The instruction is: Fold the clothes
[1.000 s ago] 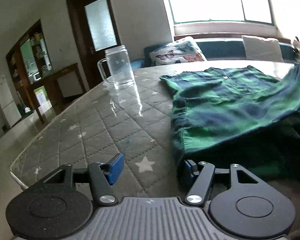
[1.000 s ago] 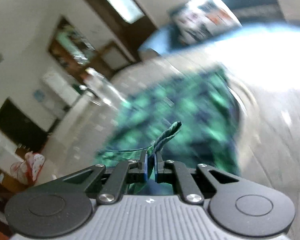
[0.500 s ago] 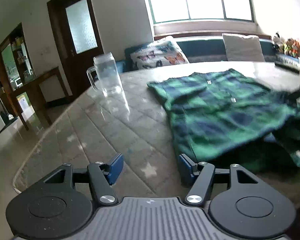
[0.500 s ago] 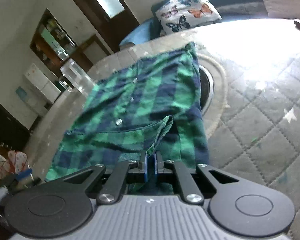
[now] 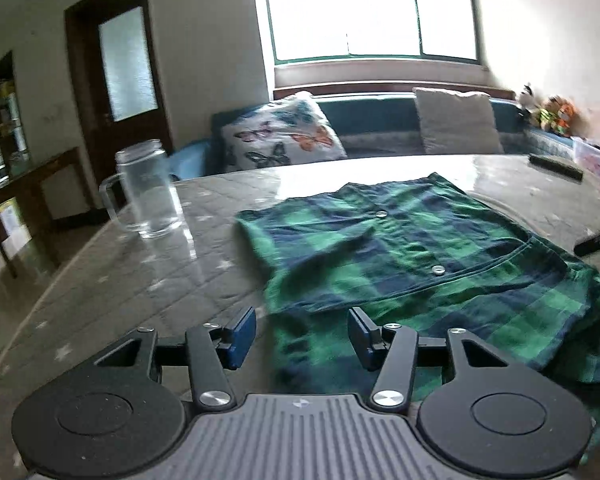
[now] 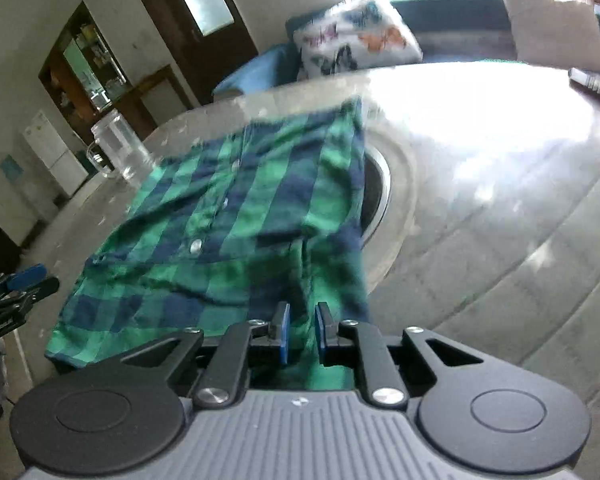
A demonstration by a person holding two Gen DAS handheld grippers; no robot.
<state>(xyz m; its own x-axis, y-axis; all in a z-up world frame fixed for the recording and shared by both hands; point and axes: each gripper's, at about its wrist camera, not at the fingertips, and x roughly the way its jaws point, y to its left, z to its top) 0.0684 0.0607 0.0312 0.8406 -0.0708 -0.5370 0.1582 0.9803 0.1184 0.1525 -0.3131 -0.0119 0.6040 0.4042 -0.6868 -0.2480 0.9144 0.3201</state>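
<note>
A green and navy plaid shirt (image 5: pixel 412 264) lies partly folded on the quilted grey table; it also shows in the right wrist view (image 6: pixel 236 232). My left gripper (image 5: pixel 302 334) is open and empty, low over the shirt's near left corner. My right gripper (image 6: pixel 300 330) is slightly open over the shirt's near edge, and no cloth is held between its blue pads (image 6: pixel 284 332). The left gripper also shows at the left edge of the right wrist view (image 6: pixel 20 284).
A clear glass mug (image 5: pixel 148 192) stands on the table left of the shirt. A dark remote (image 5: pixel 556 166) lies at the far right. A round inset ring (image 6: pixel 384 196) lies beside the shirt. A sofa with cushions (image 5: pixel 284 138) is beyond the table.
My right gripper has let go of the shirt sleeve, which now lies flat. My left gripper has moved right, over the shirt's near corner.
</note>
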